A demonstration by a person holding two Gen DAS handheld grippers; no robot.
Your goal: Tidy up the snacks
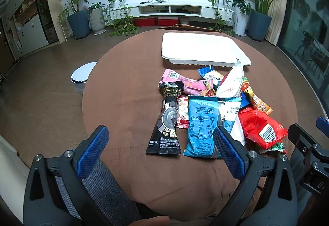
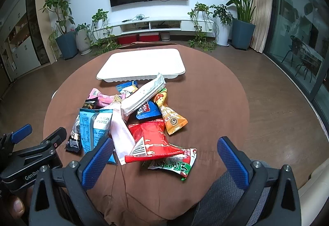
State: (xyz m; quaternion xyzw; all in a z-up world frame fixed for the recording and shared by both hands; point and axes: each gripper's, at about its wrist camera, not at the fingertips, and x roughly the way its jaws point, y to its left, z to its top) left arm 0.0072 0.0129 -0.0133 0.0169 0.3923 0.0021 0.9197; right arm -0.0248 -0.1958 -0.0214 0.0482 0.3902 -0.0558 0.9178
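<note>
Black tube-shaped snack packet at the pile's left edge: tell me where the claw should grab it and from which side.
Grip the long black foil snack packet across its narrow middle, coming from above with the open left claw. It lies flat on the brown tablecloth, its left side free.

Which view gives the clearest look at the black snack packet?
The left wrist view. There the black snack packet lies almost fully exposed at the left edge of the pile, its printed front readable. In the right wrist view the light blue packet hides most of it; only its two ends show.
</note>
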